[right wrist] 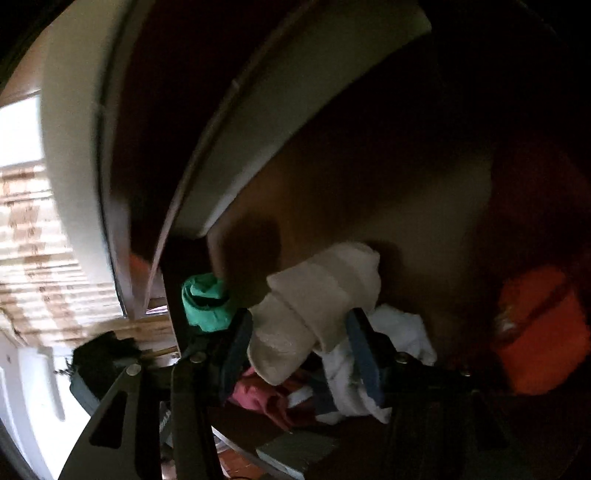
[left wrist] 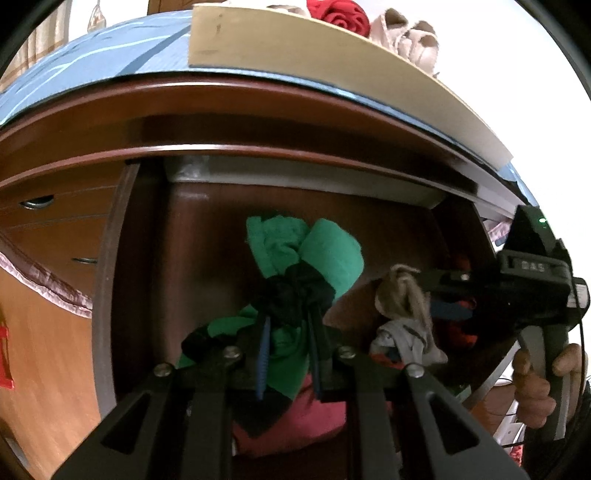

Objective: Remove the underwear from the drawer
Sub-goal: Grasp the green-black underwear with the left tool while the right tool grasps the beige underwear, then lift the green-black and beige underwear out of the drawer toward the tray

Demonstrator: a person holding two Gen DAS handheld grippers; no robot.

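In the left wrist view my left gripper (left wrist: 288,325) is shut on a green and black rolled underwear (left wrist: 314,251), held inside the open wooden drawer (left wrist: 107,280). My right gripper (left wrist: 424,291) reaches in from the right and pinches a beige rolled piece (left wrist: 400,295). In the right wrist view my right gripper (right wrist: 299,332) holds that cream rolled underwear (right wrist: 317,299) between its blue pads (right wrist: 364,354). The green roll (right wrist: 207,302) shows to its left. White (right wrist: 373,354), pink (right wrist: 266,395) and orange (right wrist: 539,328) garments lie in the drawer.
Above the drawer is the dresser top with a blue cloth (left wrist: 110,51) and a pale board (left wrist: 332,62) carrying red (left wrist: 343,14) and beige (left wrist: 406,33) rolls. More drawers (left wrist: 44,206) lie left. A pink garment (left wrist: 303,413) lies below my left gripper.
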